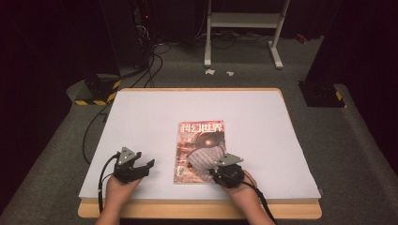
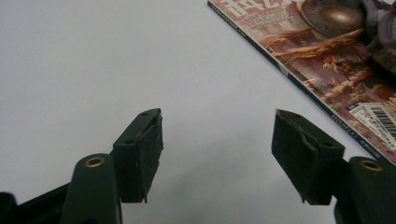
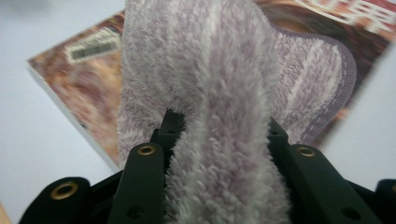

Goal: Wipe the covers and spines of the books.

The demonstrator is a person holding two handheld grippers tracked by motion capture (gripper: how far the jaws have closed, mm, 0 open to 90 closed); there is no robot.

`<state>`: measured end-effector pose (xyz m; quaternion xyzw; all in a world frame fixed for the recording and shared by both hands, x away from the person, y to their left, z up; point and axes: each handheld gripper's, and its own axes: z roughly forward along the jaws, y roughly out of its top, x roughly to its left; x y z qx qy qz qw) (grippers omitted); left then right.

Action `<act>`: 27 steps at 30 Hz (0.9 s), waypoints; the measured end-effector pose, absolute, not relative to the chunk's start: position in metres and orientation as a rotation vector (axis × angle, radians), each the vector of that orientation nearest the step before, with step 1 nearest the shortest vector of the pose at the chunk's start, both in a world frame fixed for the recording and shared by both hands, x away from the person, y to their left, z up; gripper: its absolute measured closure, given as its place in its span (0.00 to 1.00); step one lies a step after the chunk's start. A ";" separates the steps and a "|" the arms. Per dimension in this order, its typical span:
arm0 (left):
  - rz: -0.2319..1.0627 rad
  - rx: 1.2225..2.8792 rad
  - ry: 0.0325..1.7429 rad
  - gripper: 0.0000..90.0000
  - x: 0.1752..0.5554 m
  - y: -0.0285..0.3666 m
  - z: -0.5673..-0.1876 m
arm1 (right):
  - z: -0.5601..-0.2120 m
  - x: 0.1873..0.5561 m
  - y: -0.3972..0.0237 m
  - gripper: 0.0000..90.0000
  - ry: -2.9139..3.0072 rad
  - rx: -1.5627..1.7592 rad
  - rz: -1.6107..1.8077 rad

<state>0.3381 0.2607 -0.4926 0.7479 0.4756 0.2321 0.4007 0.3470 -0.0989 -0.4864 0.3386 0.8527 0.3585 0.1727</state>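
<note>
A magazine with a reddish cover lies near the table's front middle. A pale purple striped cloth lies over its lower right part. My right gripper is shut on a bunched fold of that cloth, which fills the space between its jaws, with the magazine beneath. My left gripper rests on the table left of the magazine, jaws open and nothing between them; its view shows the magazine's spine edge to the right of its fingertips.
The table is covered with a white sheet. Cables trail off its left side. Behind the table stand a white metal frame and dark equipment stands on grey carpet.
</note>
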 end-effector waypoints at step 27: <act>0.596 1.878 1.218 0.38 0.335 0.269 -0.492 | -0.488 0.332 -0.053 0.71 2.463 0.838 1.032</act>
